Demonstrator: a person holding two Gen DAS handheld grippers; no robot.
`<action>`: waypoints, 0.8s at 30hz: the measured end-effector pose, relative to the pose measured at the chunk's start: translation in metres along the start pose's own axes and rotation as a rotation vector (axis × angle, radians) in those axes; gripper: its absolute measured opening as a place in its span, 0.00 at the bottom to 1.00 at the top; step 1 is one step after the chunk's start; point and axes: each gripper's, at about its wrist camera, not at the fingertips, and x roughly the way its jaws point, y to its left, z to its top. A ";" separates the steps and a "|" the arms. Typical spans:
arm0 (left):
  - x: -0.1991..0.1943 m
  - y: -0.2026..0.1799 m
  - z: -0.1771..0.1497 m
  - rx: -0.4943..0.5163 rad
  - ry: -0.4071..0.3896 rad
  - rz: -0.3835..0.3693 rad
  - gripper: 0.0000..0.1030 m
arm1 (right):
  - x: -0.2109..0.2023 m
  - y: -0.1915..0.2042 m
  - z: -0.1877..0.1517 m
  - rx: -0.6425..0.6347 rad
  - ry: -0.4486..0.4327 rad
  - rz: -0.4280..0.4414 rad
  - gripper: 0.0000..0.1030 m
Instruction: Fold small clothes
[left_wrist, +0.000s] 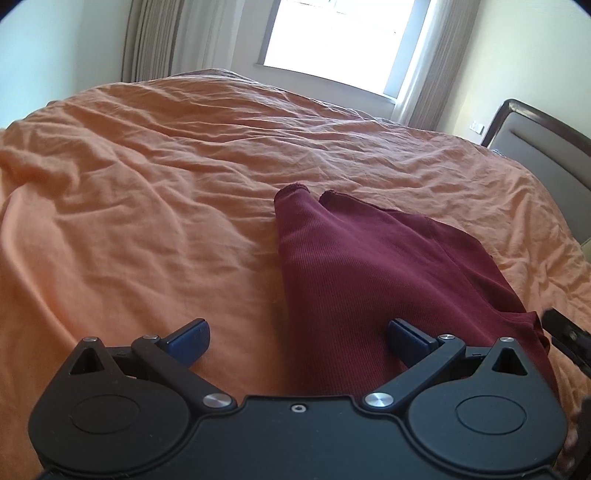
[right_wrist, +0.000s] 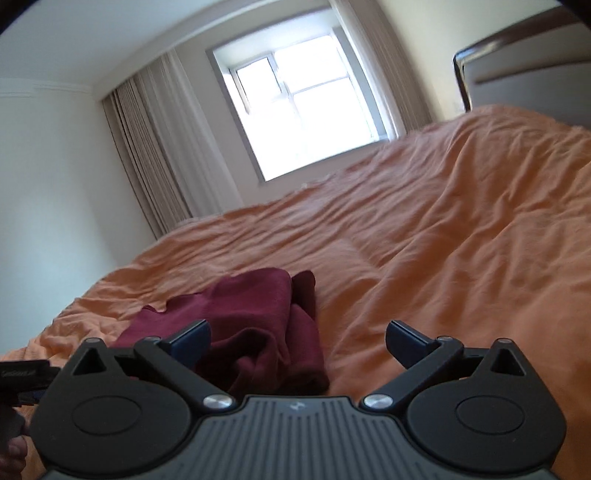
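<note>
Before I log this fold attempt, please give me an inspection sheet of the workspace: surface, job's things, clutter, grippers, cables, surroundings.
Surface: bed under a wrinkled orange sheet.
Job's things: one maroon garment, lying rumpled and partly folded on the sheet.
Clutter: nothing seen.
Grippers: left hand-held gripper open, right finger over the garment; right hand-held gripper open, holding nothing.
Cables: nothing seen.
Surroundings: bright window, curtains, headboard.
</note>
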 end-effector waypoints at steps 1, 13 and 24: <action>0.003 0.000 0.002 0.005 0.004 -0.003 0.99 | 0.009 -0.001 0.002 0.008 0.022 0.009 1.00; 0.021 0.003 0.008 -0.010 0.054 -0.107 0.93 | 0.045 0.018 -0.008 -0.006 0.087 0.063 0.73; 0.018 -0.012 0.011 0.033 0.047 -0.159 0.43 | 0.029 0.040 -0.001 -0.120 0.037 0.057 0.32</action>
